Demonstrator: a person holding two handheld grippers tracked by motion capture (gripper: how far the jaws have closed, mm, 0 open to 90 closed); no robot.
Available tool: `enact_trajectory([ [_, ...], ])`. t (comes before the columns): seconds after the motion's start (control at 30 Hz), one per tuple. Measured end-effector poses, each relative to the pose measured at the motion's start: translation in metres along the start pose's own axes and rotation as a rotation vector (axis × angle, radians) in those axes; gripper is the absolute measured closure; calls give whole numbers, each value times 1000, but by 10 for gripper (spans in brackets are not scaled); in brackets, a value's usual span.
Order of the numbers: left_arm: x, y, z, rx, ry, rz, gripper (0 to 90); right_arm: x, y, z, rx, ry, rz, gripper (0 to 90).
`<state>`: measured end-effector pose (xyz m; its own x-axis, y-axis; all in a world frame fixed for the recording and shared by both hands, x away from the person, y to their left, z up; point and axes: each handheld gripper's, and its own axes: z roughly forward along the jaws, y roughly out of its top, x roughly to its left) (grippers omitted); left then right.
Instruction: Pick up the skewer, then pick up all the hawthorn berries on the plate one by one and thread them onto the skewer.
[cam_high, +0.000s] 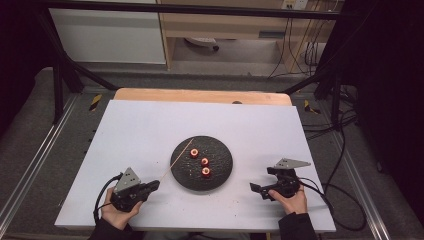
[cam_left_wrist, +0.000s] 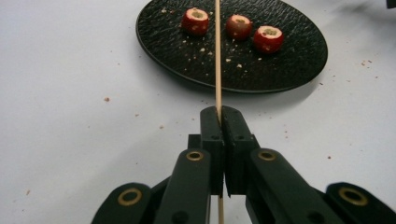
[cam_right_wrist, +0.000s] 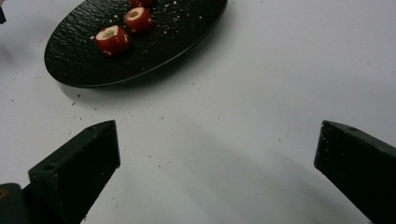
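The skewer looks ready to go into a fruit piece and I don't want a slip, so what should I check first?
1. Left gripper jaws shut on the skewer: ok.
2. Skewer points over the black plate: ok.
3. Three red fruit pieces on the plate, cored ends up: ok.
4. Right gripper jaws open, free to steady a piece: ok.
5. Skewer tip sharp and intact: cannot tell.

This looks like a lab or test room set up for recording. A white table (cam_high: 150, 130) stands inside a frame of black metal bars (cam_high: 60, 65), with rails (cam_high: 30, 165) along the grey carpeted floor (cam_high: 20, 145). Loose cables (cam_high: 300, 45) hang by a wooden cabinet (cam_high: 225, 25) behind, and yellow-black warning tape (cam_high: 95, 101) marks the floor.
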<state>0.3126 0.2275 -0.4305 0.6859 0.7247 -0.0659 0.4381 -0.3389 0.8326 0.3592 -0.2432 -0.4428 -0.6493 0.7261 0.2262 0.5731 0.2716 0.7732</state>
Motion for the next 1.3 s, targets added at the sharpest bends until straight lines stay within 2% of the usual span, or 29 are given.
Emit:
enact_trajectory([
  [0.27, 3, -1, 0, -4, -7, -14, 879, 18, 23, 11, 16, 30, -46, 5],
  [0.4, 3, -2, 0, -6, -6, -16, 879, 28, 36, 19, 46, 17, -63, 5],
  [0.57, 4, -2, 1, -7, -12, -17, 879, 37, 48, 27, 46, 25, -68, 5],
  [0.73, 5, -3, 1, -6, -19, -29, 879, 44, 59, 35, 70, 14, -74, 6],
  [1.1, 6, -3, 1, -8, -15, -36, 879, 65, 86, 56, 152, -8, -99, 6],
  [1.3, 6, -3, 2, -5, -17, -36, 879, 78, 100, 72, 224, -20, -113, 13],
])
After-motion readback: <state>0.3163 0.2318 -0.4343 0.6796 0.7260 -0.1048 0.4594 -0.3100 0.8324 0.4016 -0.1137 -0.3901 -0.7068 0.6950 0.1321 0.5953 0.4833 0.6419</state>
